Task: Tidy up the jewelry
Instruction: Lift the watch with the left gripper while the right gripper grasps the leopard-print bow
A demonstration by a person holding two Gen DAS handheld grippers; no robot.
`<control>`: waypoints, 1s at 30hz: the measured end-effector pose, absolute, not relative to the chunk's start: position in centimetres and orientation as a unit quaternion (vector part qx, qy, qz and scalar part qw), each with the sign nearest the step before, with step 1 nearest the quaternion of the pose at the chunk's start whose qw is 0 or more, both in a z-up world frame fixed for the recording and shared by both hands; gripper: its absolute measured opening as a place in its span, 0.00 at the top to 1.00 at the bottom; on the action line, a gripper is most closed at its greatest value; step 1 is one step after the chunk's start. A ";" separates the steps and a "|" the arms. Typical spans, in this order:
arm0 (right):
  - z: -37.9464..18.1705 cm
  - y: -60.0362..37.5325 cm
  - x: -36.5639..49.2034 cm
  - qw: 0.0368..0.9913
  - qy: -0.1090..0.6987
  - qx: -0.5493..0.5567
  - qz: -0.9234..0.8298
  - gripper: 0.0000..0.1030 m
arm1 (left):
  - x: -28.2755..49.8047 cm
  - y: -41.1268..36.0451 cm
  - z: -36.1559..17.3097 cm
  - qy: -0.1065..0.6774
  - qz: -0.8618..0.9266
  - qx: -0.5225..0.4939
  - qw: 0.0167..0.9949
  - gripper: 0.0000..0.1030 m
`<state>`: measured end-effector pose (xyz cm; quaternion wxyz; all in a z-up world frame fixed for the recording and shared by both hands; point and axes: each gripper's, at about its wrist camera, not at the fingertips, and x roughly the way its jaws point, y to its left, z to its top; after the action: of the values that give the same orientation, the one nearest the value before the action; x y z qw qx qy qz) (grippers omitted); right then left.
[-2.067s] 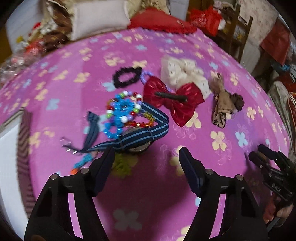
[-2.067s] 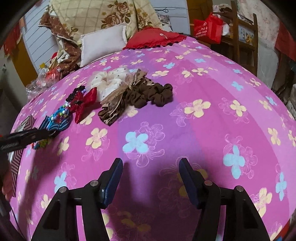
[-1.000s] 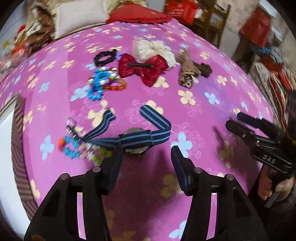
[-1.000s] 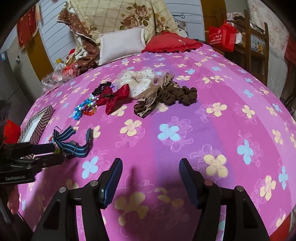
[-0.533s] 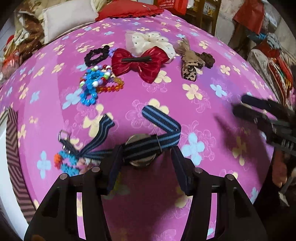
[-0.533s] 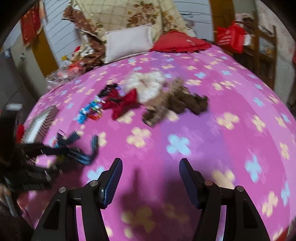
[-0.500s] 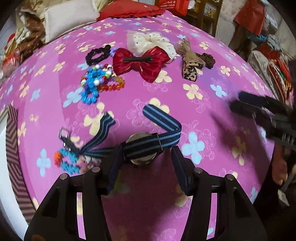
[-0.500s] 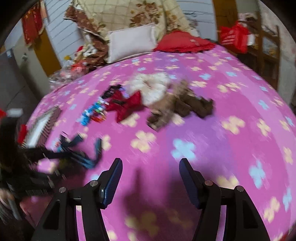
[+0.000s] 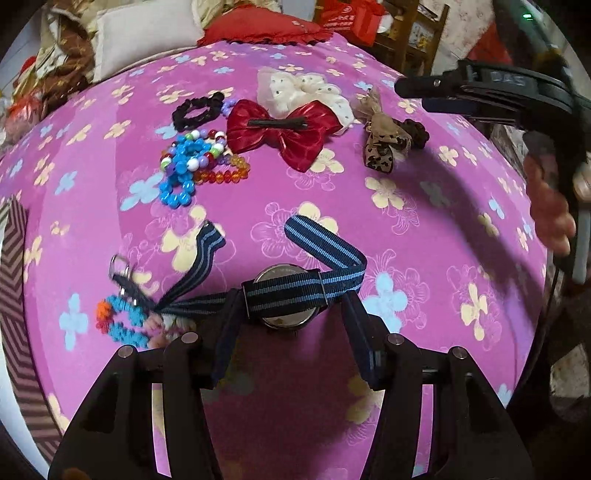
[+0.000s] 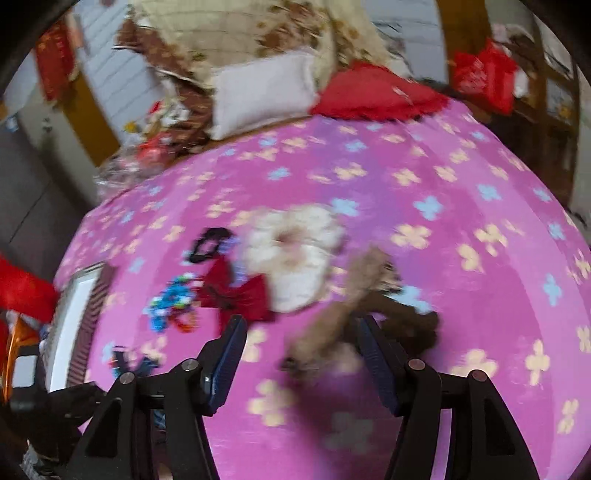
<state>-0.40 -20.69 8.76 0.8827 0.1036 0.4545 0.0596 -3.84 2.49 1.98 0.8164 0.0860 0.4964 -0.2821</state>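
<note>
My left gripper (image 9: 290, 314) is shut on a watch (image 9: 286, 299) with a blue striped strap, held just above the pink flowered cloth (image 9: 424, 258). A blue and orange bead bracelet (image 9: 122, 321) lies under the strap's buckle end. Beyond lie bead bracelets (image 9: 188, 162), a red bow clip (image 9: 284, 129), a black scrunchie (image 9: 195, 109), a cream scrunchie (image 9: 306, 88) and a brown leopard scrunchie (image 9: 388, 142). My right gripper (image 10: 299, 354) is open, low over the brown scrunchie (image 10: 351, 310); it also shows in the left wrist view (image 9: 476, 92). The right view is blurred.
A box with a zigzag rim (image 9: 14, 295) sits at the cloth's left edge, also in the right wrist view (image 10: 74, 321). Pillows (image 9: 144, 33) and a red cushion (image 9: 266, 26) lie at the far end. A wooden chair (image 9: 417, 29) stands beyond.
My right gripper has swung forward and left, toward the brown scrunchie. My left gripper still holds the watch, drawn slightly nearer.
</note>
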 end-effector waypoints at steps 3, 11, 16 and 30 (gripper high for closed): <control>7.8 -21.8 0.5 0.874 0.470 0.110 0.051 0.45 | -3.4 2.3 2.0 0.495 -0.288 0.090 0.815 0.48; 4.6 -20.1 3.3 0.859 0.505 0.087 0.016 0.48 | -3.6 1.9 1.9 0.492 -0.282 0.088 0.819 0.55; 3.9 -20.3 3.1 0.857 0.508 0.083 -0.004 0.84 | -3.8 2.0 2.1 0.492 -0.271 0.073 0.824 0.55; 11.9 -18.8 -5.6 0.887 0.441 0.118 0.072 0.84 | -7.9 6.2 8.6 0.445 -0.263 -0.013 0.856 0.55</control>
<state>-5.63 -18.76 11.87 0.8868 0.1181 0.4408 0.0722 -7.91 6.23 8.59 0.8561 -0.0132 0.4447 -0.2631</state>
